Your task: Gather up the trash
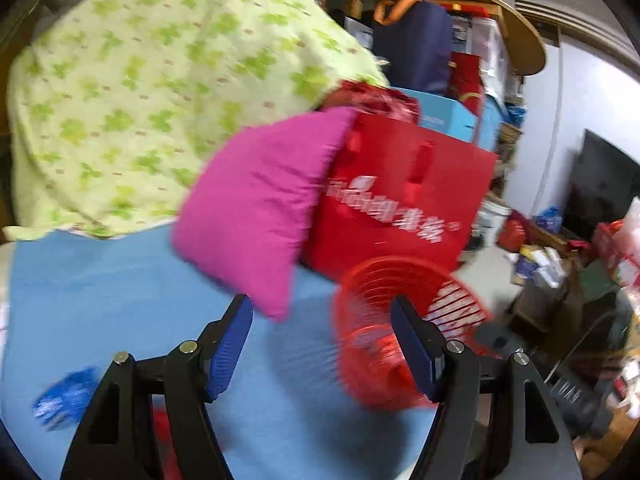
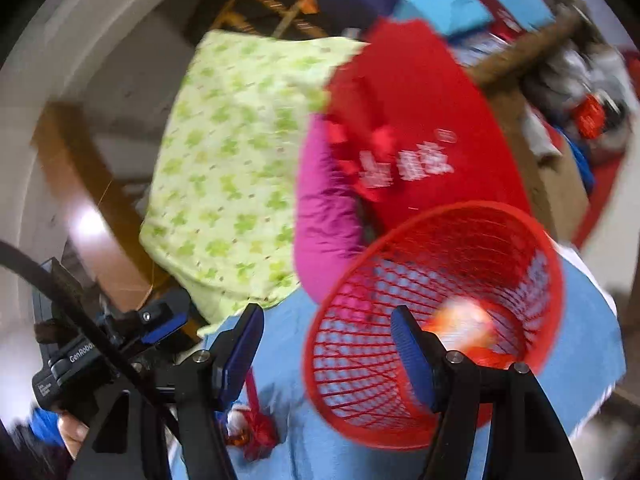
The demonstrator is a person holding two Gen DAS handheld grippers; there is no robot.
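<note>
A red mesh basket (image 1: 384,300) lies tilted on the blue sheet (image 1: 120,288), its mouth towards me. My left gripper (image 1: 322,308) is open over the sheet, its right finger in front of the basket's side, nothing between the pads. A blue wrapper (image 1: 64,396) lies on the sheet at lower left. In the right wrist view my right gripper (image 2: 328,316) is open just before the basket (image 2: 460,264). An orange-white scrap (image 2: 464,324) lies inside the basket. A red wrapper (image 2: 256,428) rests on the sheet below the left finger.
A pink pillow (image 1: 256,208), a red paper bag (image 1: 400,200) and a green-patterned blanket (image 1: 140,100) crowd the bed behind the basket. Cluttered boxes and bags fill the floor (image 1: 552,272) at right. A hand (image 2: 72,432) holds the left gripper's black housing (image 2: 76,356) at the left edge.
</note>
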